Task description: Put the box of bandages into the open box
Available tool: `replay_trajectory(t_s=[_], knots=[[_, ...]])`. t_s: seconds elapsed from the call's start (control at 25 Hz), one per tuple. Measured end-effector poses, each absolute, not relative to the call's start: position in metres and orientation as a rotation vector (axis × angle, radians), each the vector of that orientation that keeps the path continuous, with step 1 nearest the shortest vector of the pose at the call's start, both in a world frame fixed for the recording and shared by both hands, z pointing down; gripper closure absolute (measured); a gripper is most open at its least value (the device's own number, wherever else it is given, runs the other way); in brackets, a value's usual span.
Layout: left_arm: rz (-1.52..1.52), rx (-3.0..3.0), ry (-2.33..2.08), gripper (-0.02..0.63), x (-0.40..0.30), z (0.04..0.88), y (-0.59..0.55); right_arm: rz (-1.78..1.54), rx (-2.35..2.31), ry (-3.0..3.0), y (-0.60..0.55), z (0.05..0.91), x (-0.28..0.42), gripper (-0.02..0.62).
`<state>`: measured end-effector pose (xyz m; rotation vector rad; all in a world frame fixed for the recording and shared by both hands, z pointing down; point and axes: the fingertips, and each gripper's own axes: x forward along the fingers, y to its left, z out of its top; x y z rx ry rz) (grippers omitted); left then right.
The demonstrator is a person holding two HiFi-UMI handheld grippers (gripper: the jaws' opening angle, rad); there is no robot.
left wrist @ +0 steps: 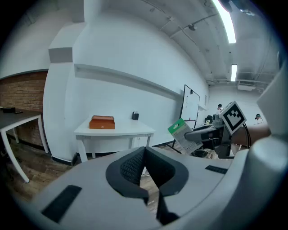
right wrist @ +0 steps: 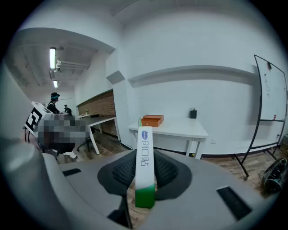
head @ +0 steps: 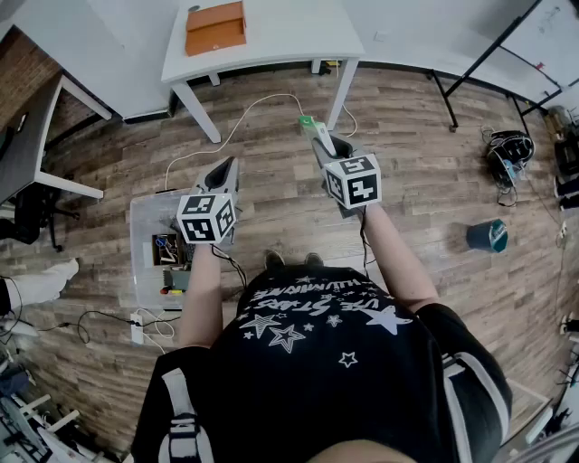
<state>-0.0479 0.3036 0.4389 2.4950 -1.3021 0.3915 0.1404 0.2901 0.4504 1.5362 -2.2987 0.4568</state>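
My right gripper (head: pixel 320 141) is shut on the box of bandages (head: pixel 310 124), a slim white box with a green end. In the right gripper view the box of bandages (right wrist: pixel 145 155) stands upright between the dark pads of the right gripper (right wrist: pixel 145 173). From the left gripper view the box of bandages (left wrist: pixel 183 134) shows tilted in the air at the right. An orange box (head: pixel 215 27) lies on the white table (head: pixel 280 41) ahead; I cannot tell whether its lid is open. My left gripper (head: pixel 230 167) is shut and holds nothing, its pads (left wrist: pixel 135 164) pressed together.
A clear plastic bin (head: pixel 145 217) with small items stands on the wood floor at my left. A blue bucket (head: pixel 487 235) and cables with headphones (head: pixel 508 149) lie at the right. A whiteboard stand (head: pixel 493 50) is behind, and a dark desk (head: pixel 20 136) at far left.
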Motion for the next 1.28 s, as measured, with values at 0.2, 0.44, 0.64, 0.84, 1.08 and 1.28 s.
replay_trajectory(t_s=[0.2, 0.44, 0.64, 0.84, 1.08, 1.28], knots=[[0.379, 2.494, -1.297, 0.586, -0.047, 0.435, 0.308, 0.466, 1.532, -2.303, 0.293, 0.449, 0.140, 0.488], [0.370, 2.493, -1.297, 0.586, -0.055, 0.436, 0.300, 0.461, 1.531, -2.300, 0.284, 0.450, 0.131, 0.488], [0.364, 2.460, -1.292, 0.586, -0.071, 0.445, 0.291, 0.464, 1.536, -2.279, 0.276, 0.455, 0.119, 0.488], [0.357, 2.445, -1.251, 0.586, -0.095, 0.456, 0.278, 0.469, 1.567, -2.255, 0.260, 0.457, 0.106, 0.488], [0.353, 2.451, -1.224, 0.586, -0.120, 0.463, 0.261, 0.469, 1.599, -2.211, 0.257, 0.469, 0.092, 0.488], [0.332, 2.424, -1.226, 0.586, -0.135, 0.467, 0.247, 0.497, 1.620, -2.188, 0.247, 0.474, 0.089, 0.488]])
